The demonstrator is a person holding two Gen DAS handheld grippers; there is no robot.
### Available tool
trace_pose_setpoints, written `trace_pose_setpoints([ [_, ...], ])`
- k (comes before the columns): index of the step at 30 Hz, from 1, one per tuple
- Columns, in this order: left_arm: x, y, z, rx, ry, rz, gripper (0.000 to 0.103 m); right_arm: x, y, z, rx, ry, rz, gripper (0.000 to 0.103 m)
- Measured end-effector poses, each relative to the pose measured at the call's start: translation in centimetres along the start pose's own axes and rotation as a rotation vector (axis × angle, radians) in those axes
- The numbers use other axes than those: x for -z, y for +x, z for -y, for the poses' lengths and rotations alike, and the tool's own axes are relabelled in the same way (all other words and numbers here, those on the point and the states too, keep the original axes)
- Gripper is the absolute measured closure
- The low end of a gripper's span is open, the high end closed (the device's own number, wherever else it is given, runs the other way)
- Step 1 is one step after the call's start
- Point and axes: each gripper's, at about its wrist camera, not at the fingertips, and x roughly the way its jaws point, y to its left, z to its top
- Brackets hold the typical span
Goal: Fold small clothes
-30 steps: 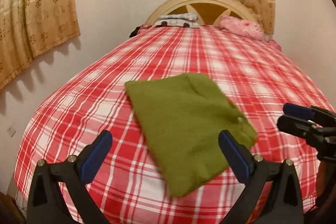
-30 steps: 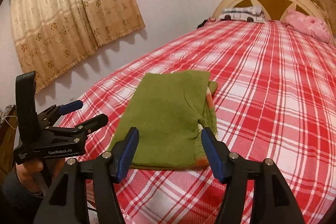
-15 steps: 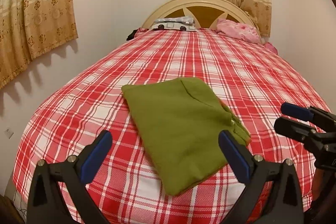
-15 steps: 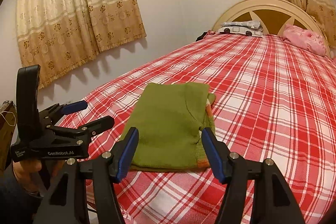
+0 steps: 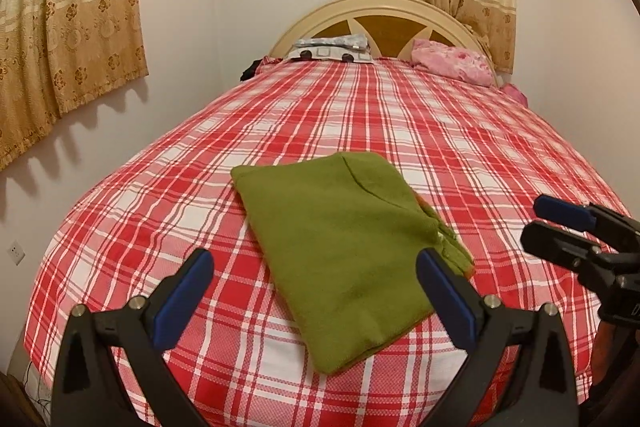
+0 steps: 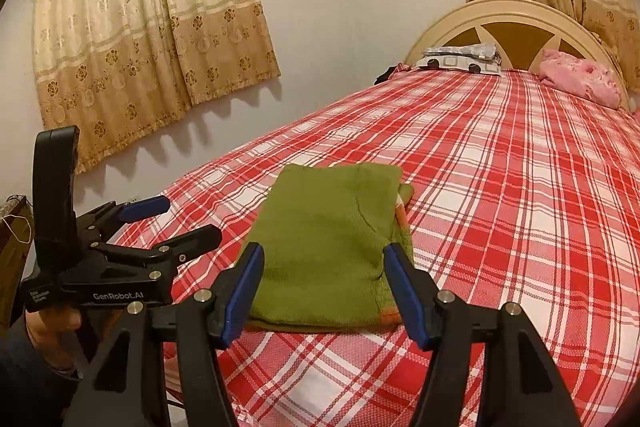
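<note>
The green garment [image 5: 344,255] lies folded into a flat packet on the near part of the bed [image 5: 460,131], its plaid cover showing all around it. We judge it a soft knit, light and limp: it will sag and come unfolded if we lift it by one corner, and the layers may slide over each other. An orange trim peeks out along its right edge [image 6: 402,227], where the layers look least tidy. If we fold again, we think the two near corners are the places to pinch, catching every layer, one corner per gripper, and carrying them over to the far edge.

Our left gripper [image 5: 316,295] hangs just short of the garment's near edge, its fingers spread wide and grasping nothing. Our right gripper [image 6: 324,291] hovers at the near edge too, fingers apart, empty, the cloth seen between them but not pinched. Far off, pillows [image 5: 452,63] rest by the headboard [image 5: 384,7].
</note>
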Motion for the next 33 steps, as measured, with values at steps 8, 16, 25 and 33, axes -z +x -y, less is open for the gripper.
trace_pose_setpoints([
  [8, -0.12, 0.04, -0.23, 0.003, -0.007, -0.002, 0.000, 0.02, -0.11, 0.17, -0.002, 0.003, 0.004, 0.040],
  [16, -0.17, 0.04, -0.32, 0.002, -0.003, 0.003, 0.000, 0.32, -0.23, -0.12, -0.011, -0.001, 0.005, 0.040],
  [25, -0.38, -0.07, -0.04, 0.008, 0.019, -0.009, 0.000, 0.41, -0.24, -0.24, -0.011, -0.001, 0.006, 0.039],
  [33, -0.51, -0.20, -0.14, 0.018, 0.013, -0.014, 0.000, 0.55, -0.48, -0.21, -0.007, 0.003, 0.017, 0.039],
])
